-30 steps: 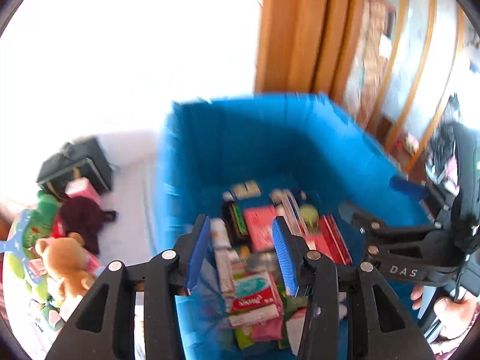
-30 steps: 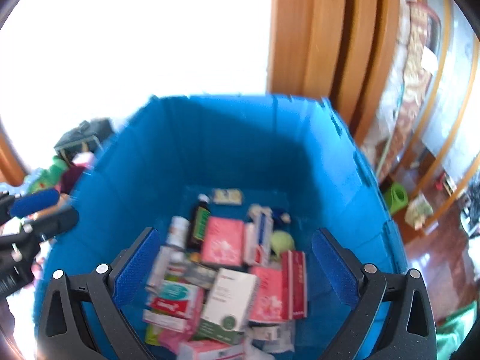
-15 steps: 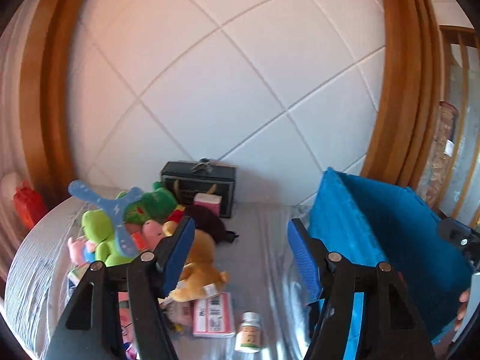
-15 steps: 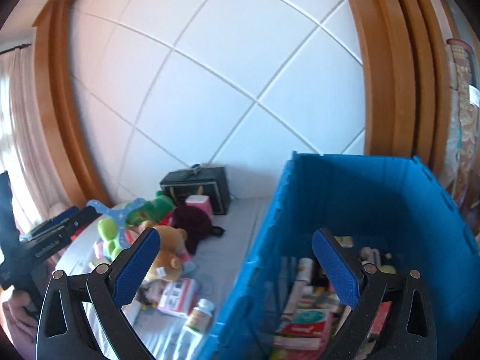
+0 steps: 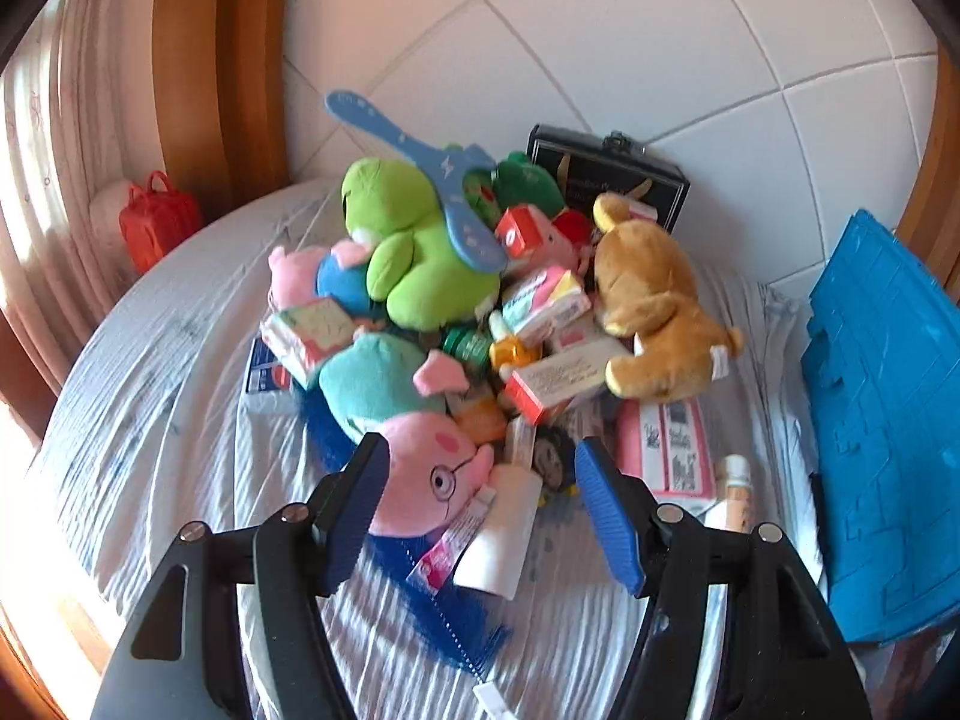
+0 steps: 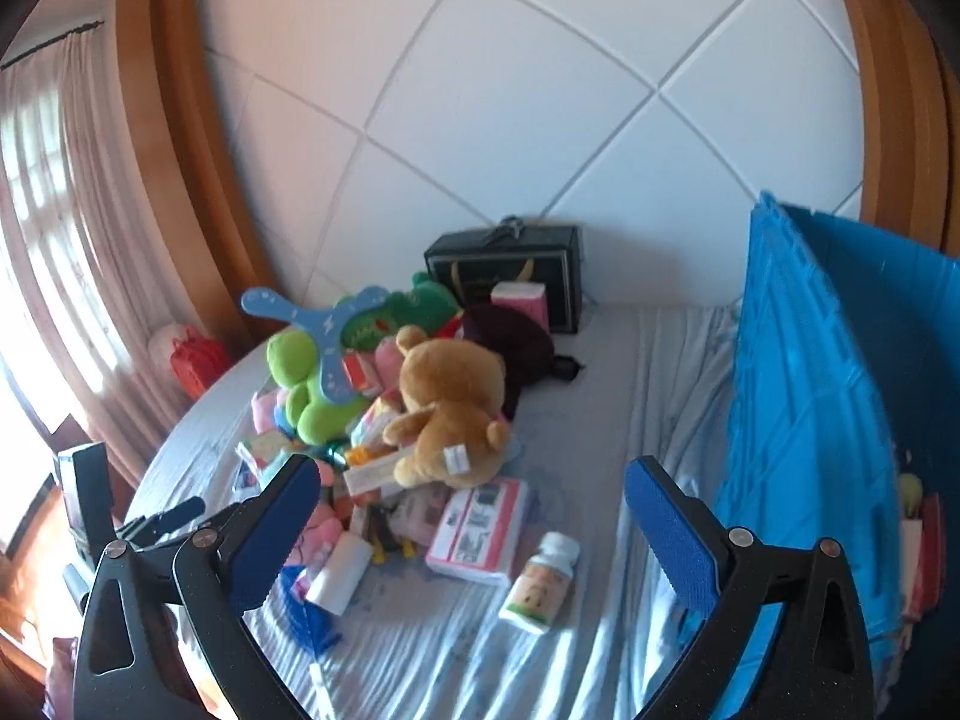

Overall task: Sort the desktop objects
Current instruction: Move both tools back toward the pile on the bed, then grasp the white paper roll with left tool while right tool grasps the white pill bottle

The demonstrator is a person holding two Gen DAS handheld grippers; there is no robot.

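A pile of plush toys and small boxes lies on a cloth-covered table (image 5: 150, 420). It holds a green frog plush (image 5: 414, 252), a brown bear (image 5: 654, 294) and a pink pig plush (image 5: 432, 480). My left gripper (image 5: 486, 510) is open and empty, low over the pig and a white tube (image 5: 498, 534). My right gripper (image 6: 474, 534) is open and empty, above a pink box (image 6: 480, 528) and a white pill bottle (image 6: 540, 582). A blue crate (image 6: 828, 420) with sorted boxes stands at the right; it also shows in the left wrist view (image 5: 888, 420).
A black case (image 6: 510, 270) stands against the white tiled wall behind the pile. A red bag (image 5: 156, 222) sits at the table's far left by a curtain. The left gripper's body (image 6: 108, 516) shows at the lower left of the right wrist view.
Both grippers have swung from over the blue crate leftwards to the toy pile. The left gripper has come down close to the pink pig plush. Both stay open and empty.
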